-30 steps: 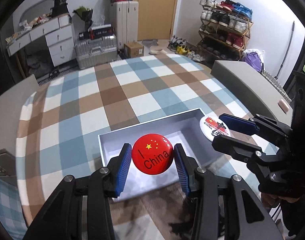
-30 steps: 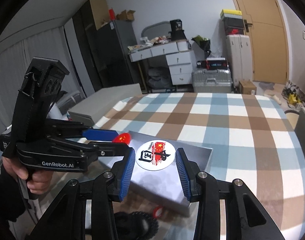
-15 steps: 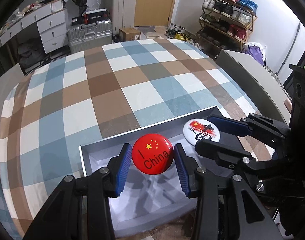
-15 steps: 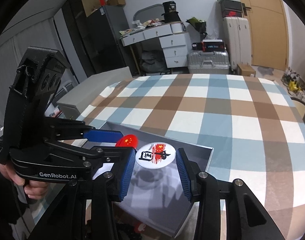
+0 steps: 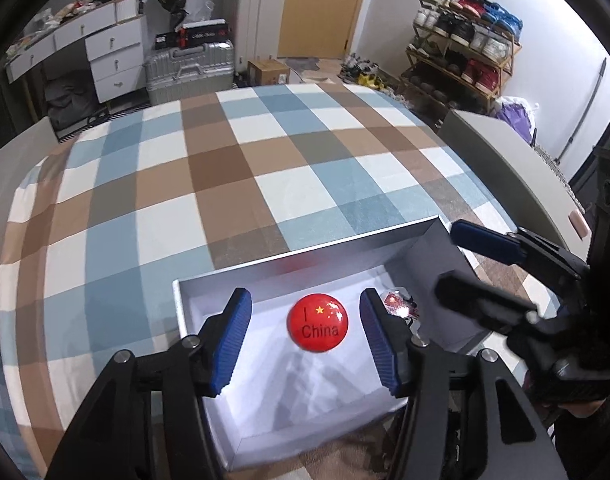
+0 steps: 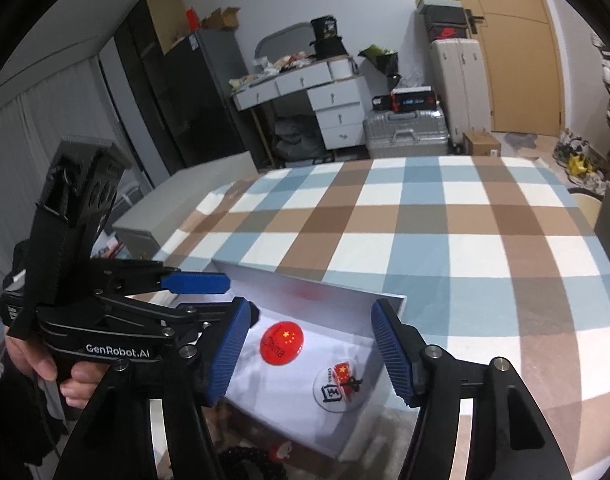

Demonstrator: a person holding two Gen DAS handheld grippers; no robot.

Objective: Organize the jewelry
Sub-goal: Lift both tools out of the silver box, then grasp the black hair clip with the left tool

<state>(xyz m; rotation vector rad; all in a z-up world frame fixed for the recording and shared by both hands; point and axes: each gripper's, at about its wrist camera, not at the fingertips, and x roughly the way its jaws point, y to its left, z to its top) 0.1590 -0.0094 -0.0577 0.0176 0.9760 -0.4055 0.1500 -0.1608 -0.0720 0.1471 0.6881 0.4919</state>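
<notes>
A shallow grey box [image 5: 305, 254] with a white lining lies on the checked cloth. A red "I China" badge [image 5: 317, 328] rests flat on the lining. My left gripper [image 5: 304, 296] hovers over it, jaws opening, pads clear of the badge on both sides. A white badge with a red flag [image 6: 339, 386] lies loose on the lining near the box's right wall. My right gripper [image 6: 312, 308] is above it with jaws opening and nothing pressed between them. In the right wrist view the red badge [image 6: 282, 343] lies left of the white one. In the left wrist view a finger half hides the white badge [image 5: 399, 304].
The box [image 6: 305, 280] sits near the front edge of a table under a blue, brown and white checked cloth [image 5: 265, 160]. A black beaded piece [image 6: 249, 460] and a small red item [image 6: 281, 450] lie just in front of the box. A hand [image 6: 45, 364] holds the left gripper.
Both grippers were shut on their badges, red in the left and white in the right. Both have opened, and the badges now lie on the box lining.
</notes>
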